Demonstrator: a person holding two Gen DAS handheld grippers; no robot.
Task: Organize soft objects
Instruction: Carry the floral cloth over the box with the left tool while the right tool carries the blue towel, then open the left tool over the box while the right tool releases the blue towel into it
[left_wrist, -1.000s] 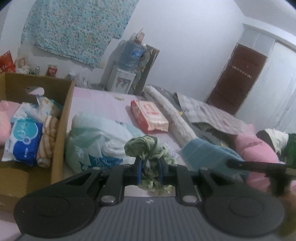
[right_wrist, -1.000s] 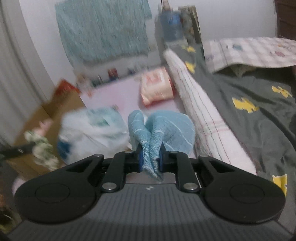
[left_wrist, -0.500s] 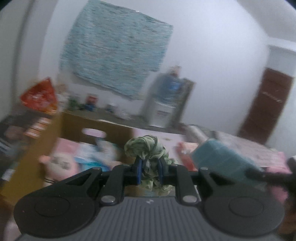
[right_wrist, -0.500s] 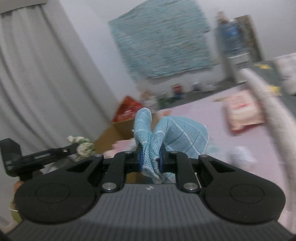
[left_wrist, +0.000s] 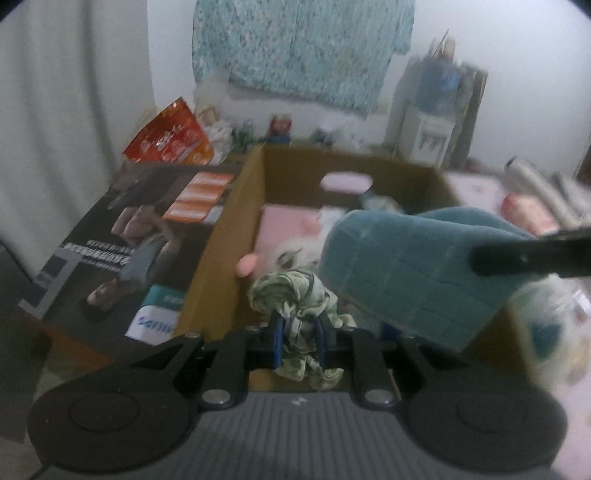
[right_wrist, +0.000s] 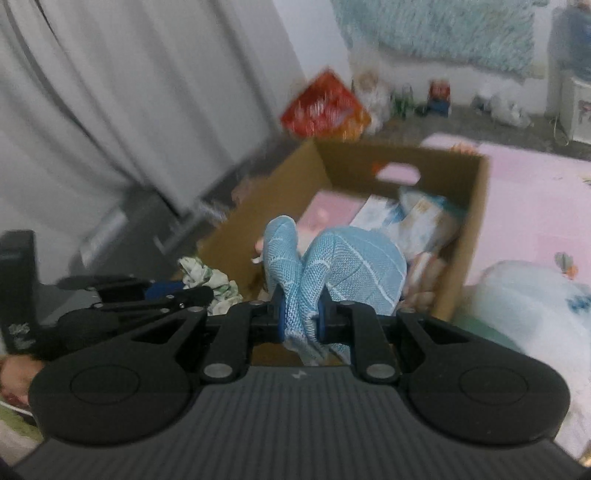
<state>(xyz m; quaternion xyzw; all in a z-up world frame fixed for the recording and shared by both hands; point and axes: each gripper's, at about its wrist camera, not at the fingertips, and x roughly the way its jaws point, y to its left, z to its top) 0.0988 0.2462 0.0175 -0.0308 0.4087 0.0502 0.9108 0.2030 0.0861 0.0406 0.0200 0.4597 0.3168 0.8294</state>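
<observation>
Cardboard box (left_wrist: 236, 206), one; two tongs pinching one cloth each.

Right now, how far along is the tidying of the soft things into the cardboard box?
Partly done. The cardboard box already holds a pink plush toy and some soft packs. In hand: the left gripper is shut on a green cloth and the right gripper on a blue towel, both at the box, neither released. Left: drop both, then the white bag beside the box.

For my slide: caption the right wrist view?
Right gripper carries blue towel toward cardboard box.
</observation>
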